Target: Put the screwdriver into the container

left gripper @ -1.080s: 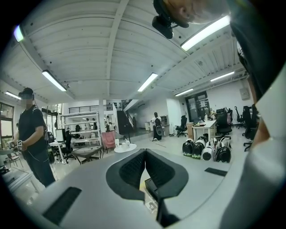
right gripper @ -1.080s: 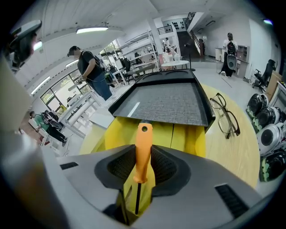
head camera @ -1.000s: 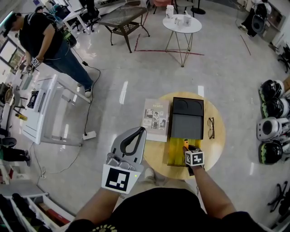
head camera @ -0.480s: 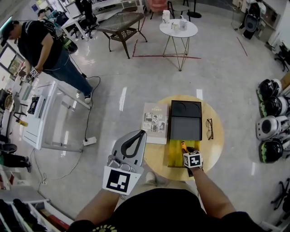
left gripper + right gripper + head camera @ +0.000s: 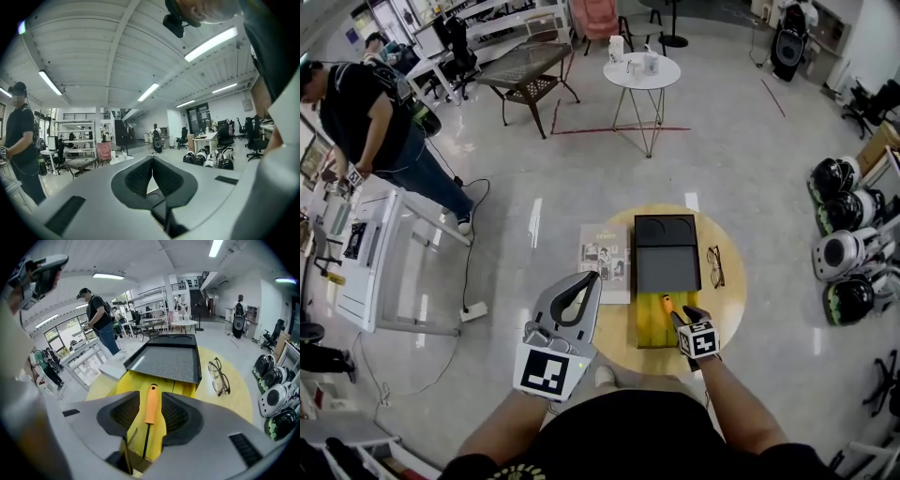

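On a round yellow table (image 5: 727,281) standing on an open office's glossy floor (image 5: 581,159), the screwdriver (image 5: 150,405) lies lengthwise in the yellow container (image 5: 125,381) at the near edge, handle pointing to the far edge, between the freshly widened, non-touching jaws of the right gripper (image 5: 150,399); the left gripper (image 5: 152,161) is closed, empty.

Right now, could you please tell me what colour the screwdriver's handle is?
The screwdriver's handle is orange; it shows best in the right gripper view.
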A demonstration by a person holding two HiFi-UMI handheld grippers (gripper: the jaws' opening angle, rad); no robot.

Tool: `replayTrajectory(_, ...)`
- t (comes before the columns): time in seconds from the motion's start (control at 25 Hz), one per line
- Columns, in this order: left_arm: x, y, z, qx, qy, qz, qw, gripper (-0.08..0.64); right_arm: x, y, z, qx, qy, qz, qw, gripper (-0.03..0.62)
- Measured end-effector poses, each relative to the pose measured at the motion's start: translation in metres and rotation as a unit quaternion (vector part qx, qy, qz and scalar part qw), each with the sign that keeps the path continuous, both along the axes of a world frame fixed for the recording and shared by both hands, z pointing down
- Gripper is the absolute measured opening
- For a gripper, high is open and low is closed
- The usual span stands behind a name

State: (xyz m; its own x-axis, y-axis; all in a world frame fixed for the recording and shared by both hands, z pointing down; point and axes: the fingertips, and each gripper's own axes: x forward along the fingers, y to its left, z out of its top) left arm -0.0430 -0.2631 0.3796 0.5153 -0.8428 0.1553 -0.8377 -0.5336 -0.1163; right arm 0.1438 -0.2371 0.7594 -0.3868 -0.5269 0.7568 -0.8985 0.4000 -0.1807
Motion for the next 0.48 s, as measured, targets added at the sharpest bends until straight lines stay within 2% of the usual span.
replayTrajectory(0.12,0.004,-0.002,-0.002,-0.001,0.019,0.009,0.9998,0.017,0.004,0.000,-0.021,0.028,-0.014,0.010,0.999,0.161)
replayTrajectory(0.48,0.010,-0.007,-0.001,-0.016,0.027,0.017,0.9994,0.015,0.002,-0.002,-0.112,0.134,-0.066,0.020,0.989,0.158)
